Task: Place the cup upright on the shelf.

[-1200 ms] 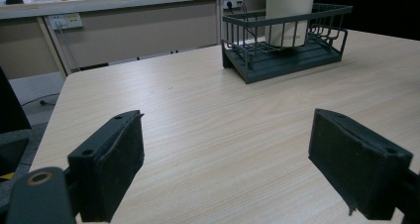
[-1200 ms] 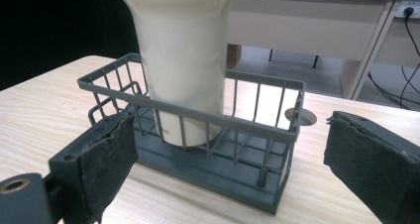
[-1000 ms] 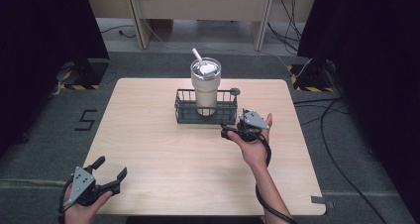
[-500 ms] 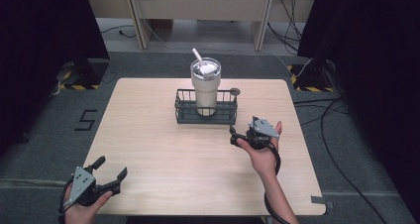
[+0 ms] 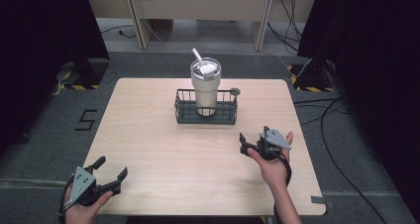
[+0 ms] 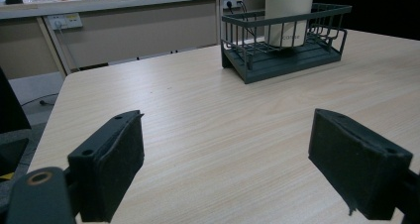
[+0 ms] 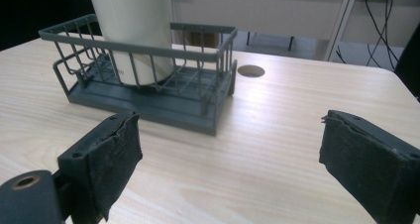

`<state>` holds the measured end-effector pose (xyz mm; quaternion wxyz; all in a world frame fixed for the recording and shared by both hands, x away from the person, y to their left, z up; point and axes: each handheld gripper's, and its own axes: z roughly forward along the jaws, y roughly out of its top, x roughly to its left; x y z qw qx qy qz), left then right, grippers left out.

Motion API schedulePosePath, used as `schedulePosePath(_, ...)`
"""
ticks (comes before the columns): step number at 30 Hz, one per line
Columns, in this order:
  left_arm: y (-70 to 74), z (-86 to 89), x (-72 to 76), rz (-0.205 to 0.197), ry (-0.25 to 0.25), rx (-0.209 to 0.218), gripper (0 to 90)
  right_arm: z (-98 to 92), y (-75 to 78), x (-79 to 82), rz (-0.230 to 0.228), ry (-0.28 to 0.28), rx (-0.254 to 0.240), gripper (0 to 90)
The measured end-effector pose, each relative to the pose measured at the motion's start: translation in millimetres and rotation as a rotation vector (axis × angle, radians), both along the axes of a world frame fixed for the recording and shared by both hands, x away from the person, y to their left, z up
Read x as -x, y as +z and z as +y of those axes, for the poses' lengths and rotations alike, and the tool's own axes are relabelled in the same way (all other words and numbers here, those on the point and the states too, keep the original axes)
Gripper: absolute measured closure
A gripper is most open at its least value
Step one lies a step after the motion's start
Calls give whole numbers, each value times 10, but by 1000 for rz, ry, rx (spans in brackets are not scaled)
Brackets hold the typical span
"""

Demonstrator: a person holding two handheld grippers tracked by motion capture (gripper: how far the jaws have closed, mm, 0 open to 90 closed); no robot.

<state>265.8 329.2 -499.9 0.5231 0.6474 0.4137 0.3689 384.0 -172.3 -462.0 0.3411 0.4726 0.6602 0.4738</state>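
A cream tumbler (image 5: 205,87) with a lid and a straw stands upright in a dark grey wire basket (image 5: 184,116) at the back middle of the wooden table (image 5: 148,140). My left gripper (image 5: 112,166) is held open at the table's front left corner, with nothing between its jaws. My right gripper (image 5: 253,134) is open and empty too, to the right of and nearer than the basket. The left gripper view has its gripper (image 6: 228,159) low over bare wood, the basket (image 6: 297,55) far off. In the right gripper view its gripper (image 7: 230,164) faces the basket (image 7: 148,102) and tumbler (image 7: 131,26).
A round hole (image 5: 235,91) in the tabletop lies just right of the basket's back corner. Cables (image 5: 341,120) run over the floor to the right of the table. A long desk (image 5: 198,6) stands behind it. Dark curtains hang at both sides.
My right gripper has drawn back from the basket's right end, toward the front right of the table. The left gripper, basket and tumbler have stayed put.
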Motion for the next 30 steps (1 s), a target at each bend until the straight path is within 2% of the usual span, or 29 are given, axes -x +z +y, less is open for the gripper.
schedulePosePath(16,-3,-3,0,4,0,-3,132,-231,-185,225,20,-40,-5,104)
schedulePosePath(30,1,-10,-5,3,-8,-4,132,-259,-254,278,32,-44,-5,109)
